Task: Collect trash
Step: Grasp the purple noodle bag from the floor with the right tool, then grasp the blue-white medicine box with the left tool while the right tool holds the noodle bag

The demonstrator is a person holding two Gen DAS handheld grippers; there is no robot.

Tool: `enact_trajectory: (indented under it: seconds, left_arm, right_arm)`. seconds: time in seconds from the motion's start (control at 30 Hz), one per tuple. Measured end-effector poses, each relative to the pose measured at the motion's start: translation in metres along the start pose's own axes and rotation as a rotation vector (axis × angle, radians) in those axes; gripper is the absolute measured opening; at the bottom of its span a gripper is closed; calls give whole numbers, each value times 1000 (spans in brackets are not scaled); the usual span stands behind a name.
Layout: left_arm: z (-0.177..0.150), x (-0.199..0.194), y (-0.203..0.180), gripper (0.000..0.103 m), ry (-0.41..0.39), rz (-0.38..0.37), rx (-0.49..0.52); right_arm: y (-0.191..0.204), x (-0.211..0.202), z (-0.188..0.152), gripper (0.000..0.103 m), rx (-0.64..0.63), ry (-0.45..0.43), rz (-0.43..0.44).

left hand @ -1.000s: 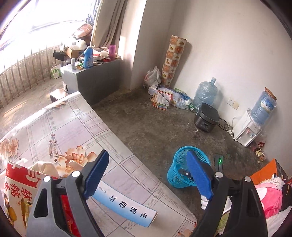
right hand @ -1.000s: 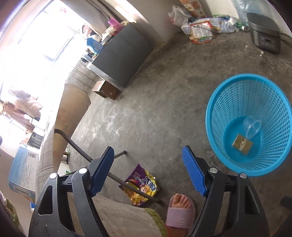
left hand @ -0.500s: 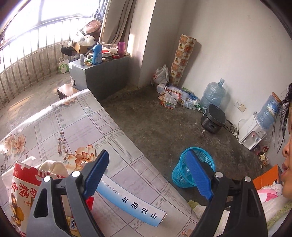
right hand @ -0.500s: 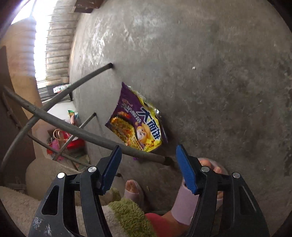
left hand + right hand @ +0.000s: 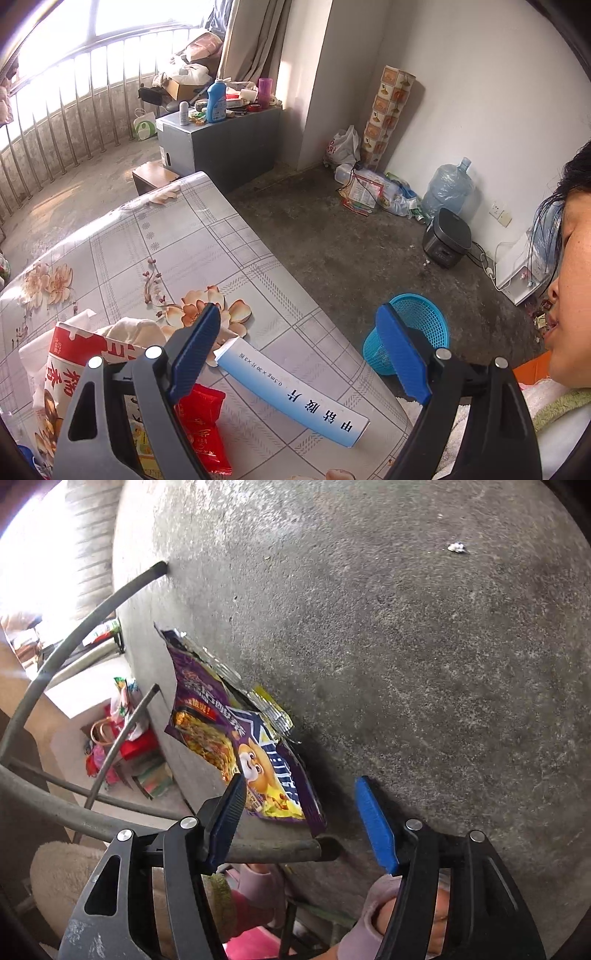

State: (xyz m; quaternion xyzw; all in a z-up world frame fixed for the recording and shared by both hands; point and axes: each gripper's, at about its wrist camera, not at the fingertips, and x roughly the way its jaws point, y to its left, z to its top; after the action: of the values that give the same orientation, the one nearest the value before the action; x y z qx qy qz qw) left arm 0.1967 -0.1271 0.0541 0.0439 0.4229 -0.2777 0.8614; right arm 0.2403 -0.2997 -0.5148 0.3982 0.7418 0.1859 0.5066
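A purple and yellow snack wrapper [image 5: 255,746] lies flat on the concrete floor. My right gripper [image 5: 301,801] hovers low over its near end, jaws closing, pads not pressing on it. In the left wrist view my left gripper [image 5: 303,350] stands open above the flowered tablecloth [image 5: 147,251], over a long white and blue medicine box [image 5: 291,391]. A red packet [image 5: 201,424] and a red and white snack bag [image 5: 62,376] lie beside it. The blue mesh basket [image 5: 413,332] stands on the floor past the table edge.
Curved grey metal chair legs [image 5: 74,627] cross the floor left of the wrapper. A person's feet in pink slippers [image 5: 369,923] are just below my right gripper. Further off are a black rice cooker [image 5: 447,240], water jugs [image 5: 447,188], a grey cabinet [image 5: 218,144] and a person's face at the right edge.
My right gripper dropped from above the blue basket down to the floor, came close over the purple wrapper, and its jaws narrowed. The left gripper drifted slightly; the view now shows more of the window railing.
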Motion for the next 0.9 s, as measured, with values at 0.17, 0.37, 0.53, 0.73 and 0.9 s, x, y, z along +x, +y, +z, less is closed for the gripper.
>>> enact_trajectory:
  seconds: [0.17,0.37,0.53,0.73,0.9]
  left_arm:
    - [-1,3,6,84,14,11,-15]
    - [-3,3,7,84,26,15,-21]
    - [-5,-5,9,84,11,18,-28]
    - [-12,-15,20,84,-22,-11,-63]
    - [-24,-22,31,84,-50,-46,-106]
  right_arm:
    - [10,1,-3,46,-23,15,-8]
    - [21,28,13,31,-16,42,-32]
    - [24,32,7,3,-2,30,-73]
    - [38,-31,-11,0,-1,-149,-49]
    - [56,-126,-55,0,-16,-371,-60]
